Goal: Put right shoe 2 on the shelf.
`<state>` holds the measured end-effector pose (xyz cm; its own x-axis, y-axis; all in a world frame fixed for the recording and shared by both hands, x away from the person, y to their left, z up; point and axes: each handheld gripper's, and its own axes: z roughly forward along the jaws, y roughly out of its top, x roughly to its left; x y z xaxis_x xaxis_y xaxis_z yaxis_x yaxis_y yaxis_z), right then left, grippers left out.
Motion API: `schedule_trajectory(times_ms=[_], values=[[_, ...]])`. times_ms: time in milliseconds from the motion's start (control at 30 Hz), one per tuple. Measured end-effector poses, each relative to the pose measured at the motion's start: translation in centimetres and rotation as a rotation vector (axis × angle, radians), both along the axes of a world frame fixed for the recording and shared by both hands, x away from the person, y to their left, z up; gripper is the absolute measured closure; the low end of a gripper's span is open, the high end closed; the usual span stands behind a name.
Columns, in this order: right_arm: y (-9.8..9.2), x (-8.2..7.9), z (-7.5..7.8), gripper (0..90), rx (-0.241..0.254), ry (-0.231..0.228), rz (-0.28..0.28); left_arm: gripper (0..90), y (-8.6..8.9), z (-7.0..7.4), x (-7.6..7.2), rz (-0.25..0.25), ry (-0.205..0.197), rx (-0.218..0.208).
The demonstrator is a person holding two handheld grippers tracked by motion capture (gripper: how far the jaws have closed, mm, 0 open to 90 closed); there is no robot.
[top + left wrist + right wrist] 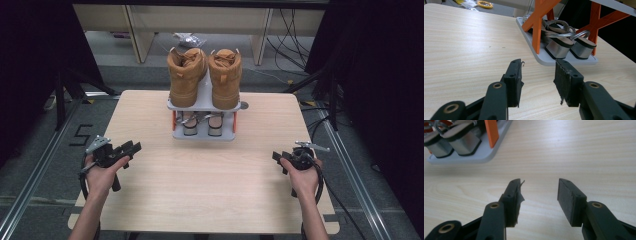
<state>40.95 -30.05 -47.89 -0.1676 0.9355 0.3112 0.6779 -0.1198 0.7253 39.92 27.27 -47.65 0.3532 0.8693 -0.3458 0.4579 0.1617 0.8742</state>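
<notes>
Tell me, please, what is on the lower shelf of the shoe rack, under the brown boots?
Under the brown boots, the shoe rack carries a pair of sandals with silver wedge heels and metallic straps. Their toe ends are hidden behind the orange supports.

sandals (pixel 202 125) half hidden under rack's top shelf (pixel 204 105), rack (pixel 474 152) cut off by right gripper view's edge

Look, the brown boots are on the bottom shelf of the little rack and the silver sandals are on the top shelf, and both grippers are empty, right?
Not quite: the shelves are swapped. In the high view the brown boots stand on the top shelf of the rack, and the silver sandals sit on the bottom shelf. The left gripper and right gripper are indeed empty.
</notes>
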Motion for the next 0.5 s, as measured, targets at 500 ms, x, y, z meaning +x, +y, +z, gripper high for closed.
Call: schedule_trajectory(times_ms=[500], values=[[-0.1, -1.8, -1.8, 51.5, -0.002, -0.03, 0.003, 56.0, -0.1, -0.2, 0.1, -0.002, 0.006, -0.002]])
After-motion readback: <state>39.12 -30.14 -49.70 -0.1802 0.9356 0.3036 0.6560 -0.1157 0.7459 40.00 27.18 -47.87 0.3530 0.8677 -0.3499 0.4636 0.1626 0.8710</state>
